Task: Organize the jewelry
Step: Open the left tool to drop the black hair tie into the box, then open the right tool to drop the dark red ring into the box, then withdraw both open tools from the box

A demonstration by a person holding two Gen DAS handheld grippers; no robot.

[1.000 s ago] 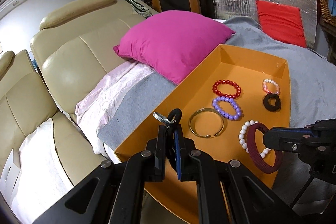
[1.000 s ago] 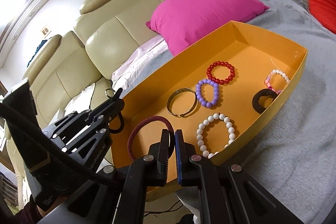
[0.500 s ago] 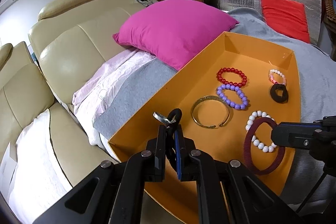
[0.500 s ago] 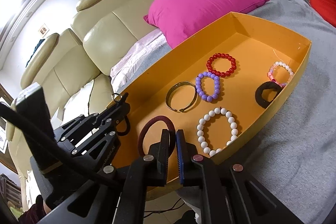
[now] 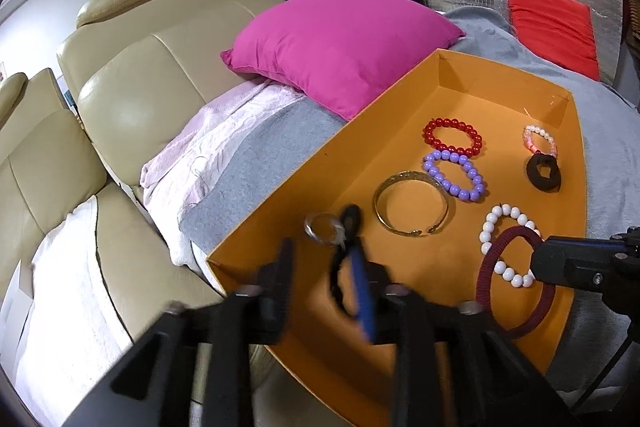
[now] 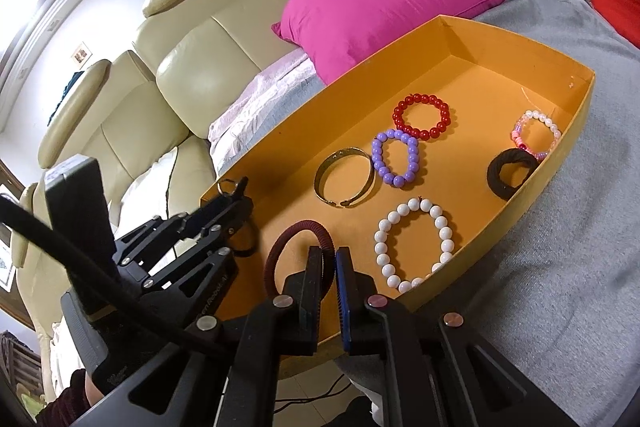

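1. Over the near left corner of the orange tray (image 5: 400, 115), the left gripper (image 5: 324, 267) had just been opening; a black cord loop (image 5: 344, 259) with a metal ring (image 5: 323, 229) hung between its blurred jaws against the blue pad, no longer clamped.
2. That loop ran lengthwise along the fingers, ring end pointing into the tray.
3. At the tray's near edge, the right gripper (image 6: 329, 267) was clenched on a ribbed maroon band (image 6: 298, 241), which stood upright on edge.
4. Flat on the tray floor beyond lay a white bead bracelet (image 6: 416, 243), a brass open cuff (image 6: 345, 179) with its gap toward the grippers, then purple beads (image 6: 395, 157) and glossy red beads (image 6: 422, 117).
5. Along the tray's right wall sat a black fabric scrunchie (image 6: 512, 173) and a pink-and-pearl bracelet (image 6: 536, 135).
6. Beside the tray's left wall rested a magenta cushion (image 5: 340, 39), on grey cloth (image 5: 260, 163).
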